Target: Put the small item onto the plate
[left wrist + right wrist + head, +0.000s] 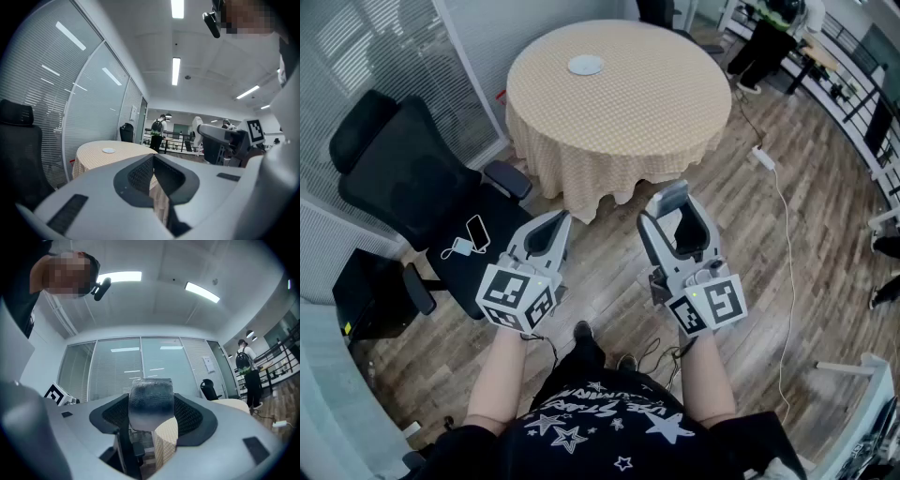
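Over a wood floor (787,281), short of a round cloth-covered counter (647,112), a person holds two grippers side by side. The R gripper (675,211) has its jaws wide, clamped on a small grey block (671,195) that pokes out past the tips. It is up in the air, well apart from the white plate (586,65) on the counter's far side. The L gripper (551,225) has its jaws drawn almost together w/ nothing between. At left, a black office chair (403,169) carries a phone (477,231) & charger on its seat.
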Demonstrator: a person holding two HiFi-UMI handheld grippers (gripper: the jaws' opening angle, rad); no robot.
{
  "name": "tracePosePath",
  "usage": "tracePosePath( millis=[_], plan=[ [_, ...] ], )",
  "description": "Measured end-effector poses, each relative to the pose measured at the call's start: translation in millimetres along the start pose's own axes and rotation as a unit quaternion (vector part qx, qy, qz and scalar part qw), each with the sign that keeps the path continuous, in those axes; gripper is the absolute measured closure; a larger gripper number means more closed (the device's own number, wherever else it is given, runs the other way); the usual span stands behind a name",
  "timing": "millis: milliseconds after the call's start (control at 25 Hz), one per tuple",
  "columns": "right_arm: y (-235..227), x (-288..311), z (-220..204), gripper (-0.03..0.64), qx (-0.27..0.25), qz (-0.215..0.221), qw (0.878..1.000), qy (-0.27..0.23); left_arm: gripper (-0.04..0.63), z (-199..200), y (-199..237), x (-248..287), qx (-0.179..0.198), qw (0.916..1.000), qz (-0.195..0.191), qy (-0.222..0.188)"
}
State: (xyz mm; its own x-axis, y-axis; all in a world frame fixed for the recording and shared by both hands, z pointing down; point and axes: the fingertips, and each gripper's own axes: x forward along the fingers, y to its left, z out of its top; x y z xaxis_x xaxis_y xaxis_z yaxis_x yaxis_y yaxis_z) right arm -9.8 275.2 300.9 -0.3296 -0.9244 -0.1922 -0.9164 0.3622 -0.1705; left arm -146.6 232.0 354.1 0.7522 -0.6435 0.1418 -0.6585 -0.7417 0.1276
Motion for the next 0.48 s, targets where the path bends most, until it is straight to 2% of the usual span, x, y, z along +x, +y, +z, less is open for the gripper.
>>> tracePosePath(
  millis=[200,480],
  plan=[
    [-15,-44,-4,0.322,0.012,-0.019,0.999,0.024,0.589,-13,-43,-7,0.001,0.9999,0.007,0.016],
    [-19,-89,1,0.322,0.005,-0.009,0.999,0.037,0.591,-6,-89,-24,0.009,0.9998,0.018,0.005]
  ],
)
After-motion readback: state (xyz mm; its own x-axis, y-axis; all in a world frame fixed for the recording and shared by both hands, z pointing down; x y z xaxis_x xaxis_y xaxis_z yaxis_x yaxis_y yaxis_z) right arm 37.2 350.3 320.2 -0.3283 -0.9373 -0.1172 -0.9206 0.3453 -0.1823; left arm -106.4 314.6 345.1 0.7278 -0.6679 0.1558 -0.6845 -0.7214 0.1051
